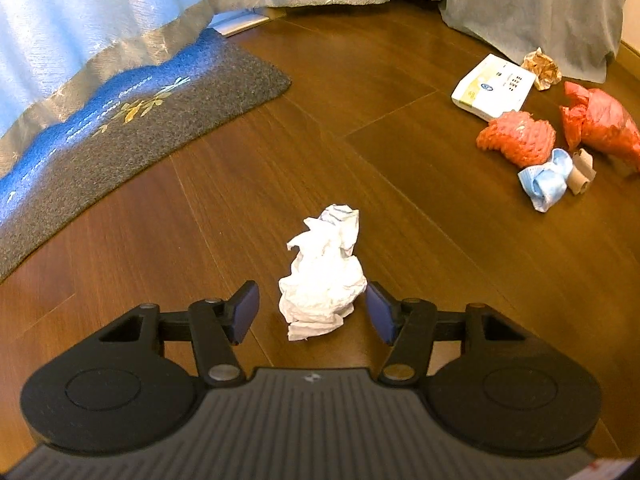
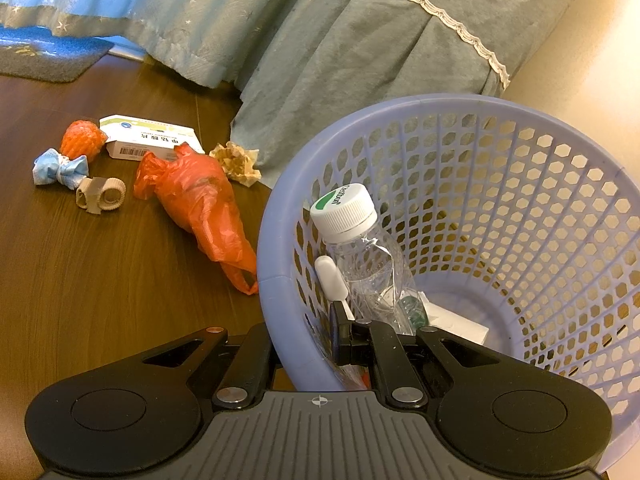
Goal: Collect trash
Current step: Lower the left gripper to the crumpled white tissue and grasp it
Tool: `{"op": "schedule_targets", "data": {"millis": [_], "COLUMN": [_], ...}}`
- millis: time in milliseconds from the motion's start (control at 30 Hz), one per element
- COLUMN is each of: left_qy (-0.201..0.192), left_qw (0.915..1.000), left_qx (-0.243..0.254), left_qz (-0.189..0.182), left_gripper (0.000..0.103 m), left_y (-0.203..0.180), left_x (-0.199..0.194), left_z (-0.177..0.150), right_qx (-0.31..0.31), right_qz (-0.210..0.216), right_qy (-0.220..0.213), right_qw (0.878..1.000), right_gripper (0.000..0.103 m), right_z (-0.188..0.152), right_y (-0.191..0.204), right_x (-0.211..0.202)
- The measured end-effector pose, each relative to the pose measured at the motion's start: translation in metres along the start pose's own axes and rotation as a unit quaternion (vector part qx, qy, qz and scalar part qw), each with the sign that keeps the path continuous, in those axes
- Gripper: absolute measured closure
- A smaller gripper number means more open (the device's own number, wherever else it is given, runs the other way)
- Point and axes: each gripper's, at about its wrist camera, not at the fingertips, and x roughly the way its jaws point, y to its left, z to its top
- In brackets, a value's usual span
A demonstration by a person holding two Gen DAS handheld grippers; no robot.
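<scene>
Through the left wrist camera, my left gripper (image 1: pixel 312 312) hangs low over the wooden floor (image 1: pixel 360 128), jaws apart, with a crumpled white tissue (image 1: pixel 322 280) between the pads; the right pad looks just at its edge, nothing squeezed yet. Ahead and to the right lie a red net (image 1: pixel 518 140), blue mask (image 1: pixel 546 180) and medicine box (image 1: pixel 494 86).

Through the right wrist camera, my right gripper (image 2: pixel 320 340) is clamped on the rim of the lavender basket (image 2: pixel 280 280). Inside, just ahead, sit a clear bottle (image 2: pixel 360 248) and scraps. I judge the job is roughly a third done: the red plastic bag (image 2: pixel 200 200), cardboard roll (image 2: pixel 102 196) and brown wrapper (image 2: pixel 238 164) remain ahead-left.
</scene>
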Motion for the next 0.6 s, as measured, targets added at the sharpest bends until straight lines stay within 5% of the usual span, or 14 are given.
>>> {"op": "schedule_targets", "data": {"millis": [100,300,600], "left_qy": [0.003,0.003,-0.007], "left_qw": [0.9999,0.9997,0.9996], "left_qx": [0.011,0.025,0.023], "left_qz": [0.0,-0.001,-0.016], "left_gripper": [0.054,0.078,0.084], "left_y": [-0.002,-0.006,-0.014], "left_x": [0.005,0.006,-0.008], "left_z": [0.002,0.003,0.007], "right_qx": [0.0,0.0,0.001], "right_qz": [0.0,0.0,0.0], "right_qy": [0.0,0.0,0.0], "right_qw": [1.0,1.0,1.0], "right_gripper": [0.097,0.097,0.097], "right_z": [0.0,0.0,0.0], "right_y": [0.0,0.001,0.001], "right_x": [0.0,0.0,0.0]}}
